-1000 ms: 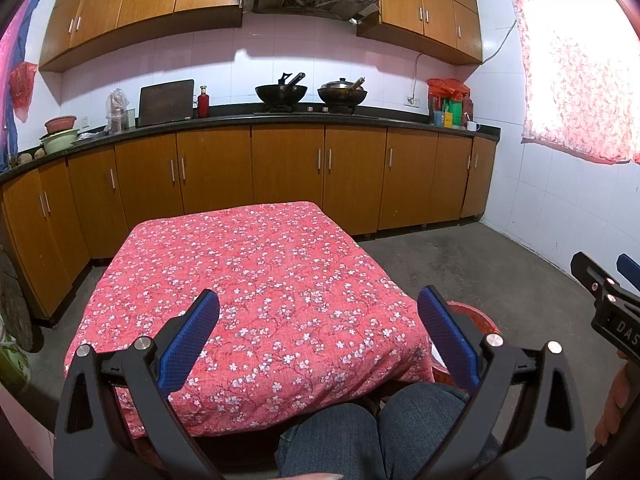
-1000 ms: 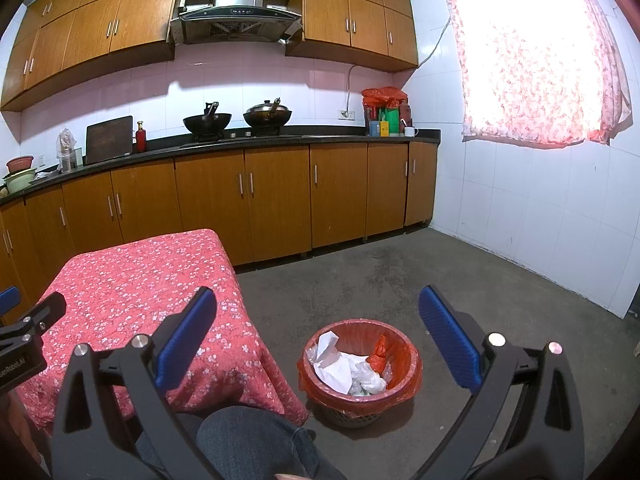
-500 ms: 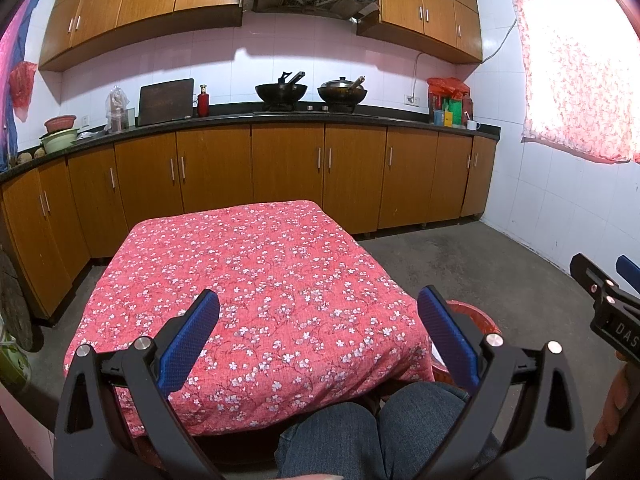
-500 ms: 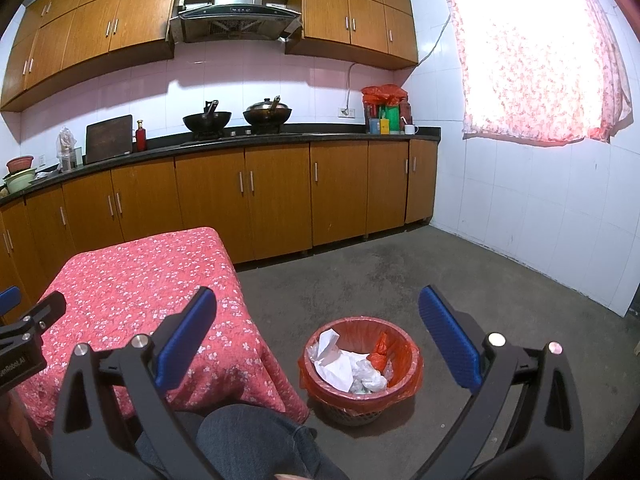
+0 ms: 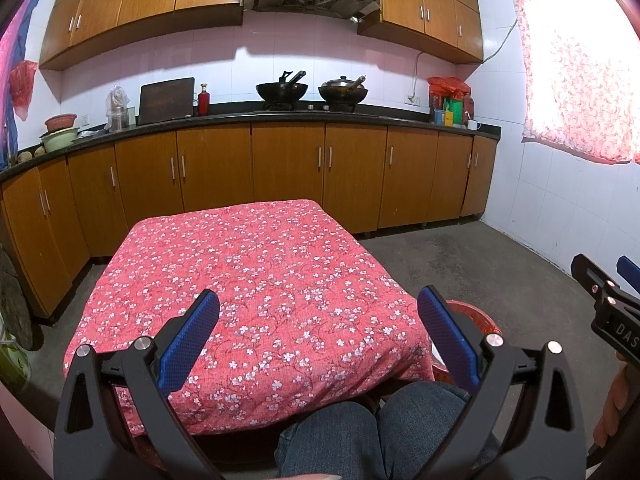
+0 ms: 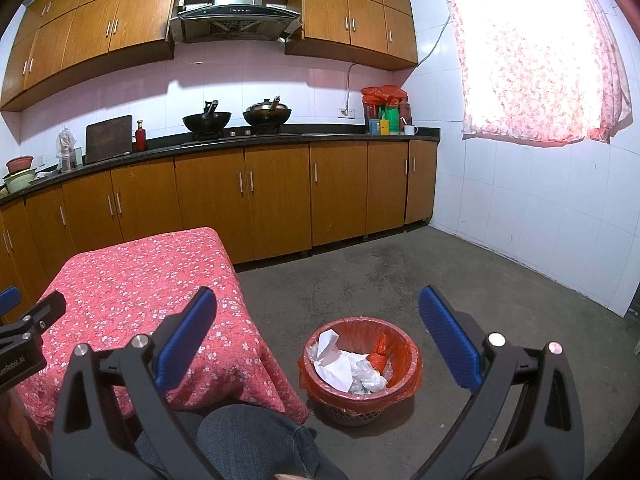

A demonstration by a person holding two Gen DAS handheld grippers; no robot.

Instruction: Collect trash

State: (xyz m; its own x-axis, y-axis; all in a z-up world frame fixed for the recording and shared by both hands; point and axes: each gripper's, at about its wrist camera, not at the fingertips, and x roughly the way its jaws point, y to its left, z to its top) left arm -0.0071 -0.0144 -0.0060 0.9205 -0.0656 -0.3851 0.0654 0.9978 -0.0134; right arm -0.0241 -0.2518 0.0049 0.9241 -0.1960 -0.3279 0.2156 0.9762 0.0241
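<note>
Gaping apart and empty, left tongs (image 5: 318, 328) hover over the worktop (image 5: 256, 272); right tongs (image 6: 318, 328), also apart, frame the bin (image 6: 404, 354) at lower centre.

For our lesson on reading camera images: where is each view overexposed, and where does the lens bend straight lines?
Left wrist view: the curtained window at the right is blown out to near white, and the counter edge bows into a curve. Right wrist view: the same window glares even more strongly, the upper cabinets arc, and the frame corners go dark; the trash bin stays sharp and evenly lit.
</note>
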